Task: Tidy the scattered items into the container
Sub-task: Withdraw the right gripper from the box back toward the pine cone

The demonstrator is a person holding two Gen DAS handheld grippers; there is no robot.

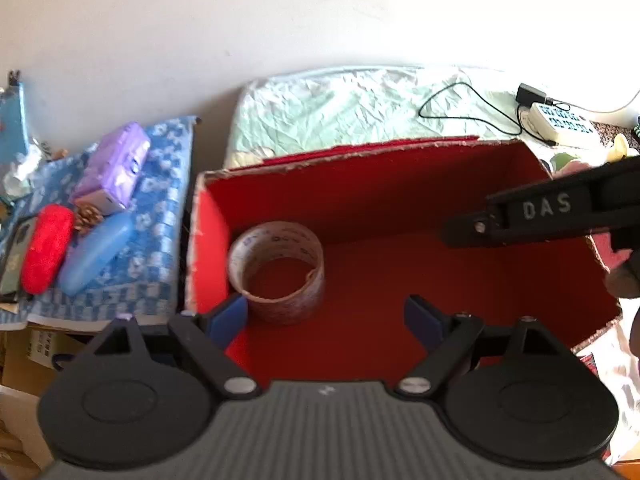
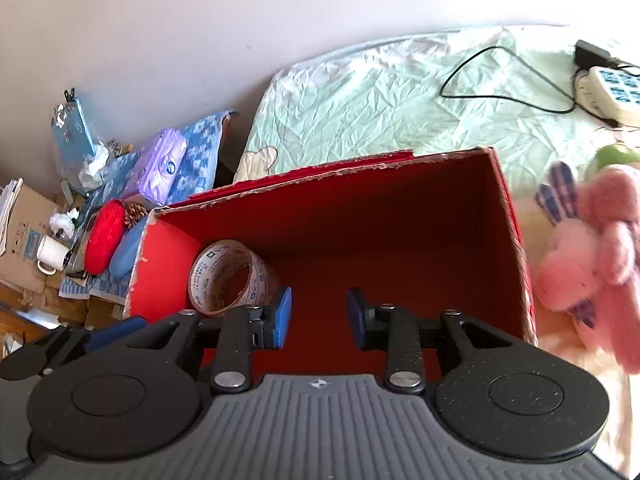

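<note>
A red cardboard box (image 1: 360, 152) (image 2: 320, 176) stands open below both grippers. A roll of clear printed tape (image 1: 276, 272) (image 2: 228, 276) lies on edge in its near left corner. My left gripper (image 1: 324, 316) hangs open over the box with nothing between its blue pads; its left pad is just beside the tape. My right gripper (image 2: 319, 316) is also open and empty above the box floor. To the left, on a blue patterned cloth, lie a red case (image 1: 46, 254), a blue case (image 1: 96, 256) and a purple tissue pack (image 1: 116, 168). A pink plush toy (image 2: 596, 248) lies to the right of the box.
Behind the box is a bed with a pale green sheet (image 2: 400, 92), a black cable (image 2: 504, 76) and a white power strip (image 2: 608, 92). A white mug (image 2: 50, 256) and cardboard boxes (image 2: 24, 236) stand at the far left. A wall rises behind.
</note>
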